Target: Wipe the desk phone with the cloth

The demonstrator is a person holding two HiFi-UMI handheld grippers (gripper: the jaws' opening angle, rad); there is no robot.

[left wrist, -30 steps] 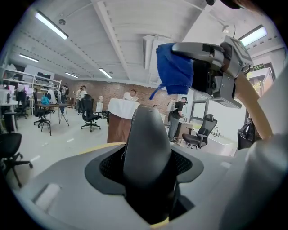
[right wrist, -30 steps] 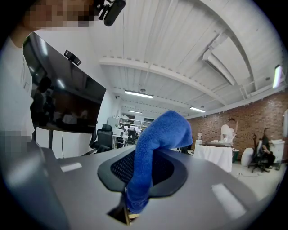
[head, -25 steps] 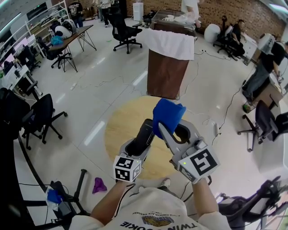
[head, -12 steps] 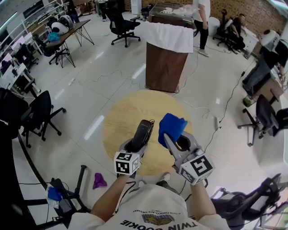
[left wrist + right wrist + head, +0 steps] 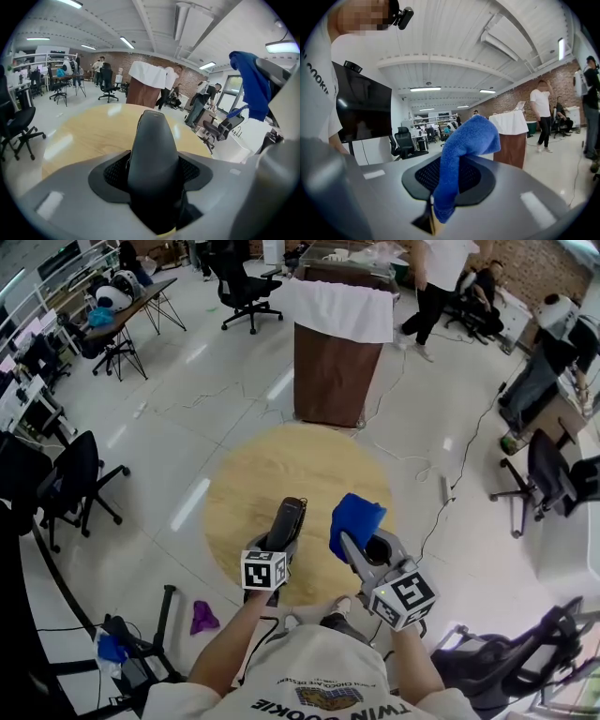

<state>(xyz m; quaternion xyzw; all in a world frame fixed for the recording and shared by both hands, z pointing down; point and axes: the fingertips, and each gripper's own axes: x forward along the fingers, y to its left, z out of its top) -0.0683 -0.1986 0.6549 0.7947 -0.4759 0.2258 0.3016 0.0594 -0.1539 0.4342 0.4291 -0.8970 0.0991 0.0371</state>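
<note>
The desk phone handset (image 5: 154, 159) is up in the air, not on any base. The left tongs (image 5: 281, 536) are clamped around its lower half, and its rounded upper end pokes out well past the tips. Its long axis runs straight along those tongs, away from the person and tipped down toward the round wooden desk (image 5: 253, 470) below. Just off to the handset's right sits the blue cloth (image 5: 355, 518), pinched at its bottom edge by the right tongs (image 5: 364, 542), with the rest bunched up and flopping over above the tips. So both tongs are clenched: handset on the left, cloth on the right. They sit side by side, near each other but with a clear gap and no contact yet. In the left gripper view the cloth hangs high at the right edge, above and beside the handset rather than on it. That's the relation that matters. The cloth looks due to come across leftward and down onto the exposed upper end, then run along the handset's length. The right hand is the one to travel while the left holds the handset steady.
</note>
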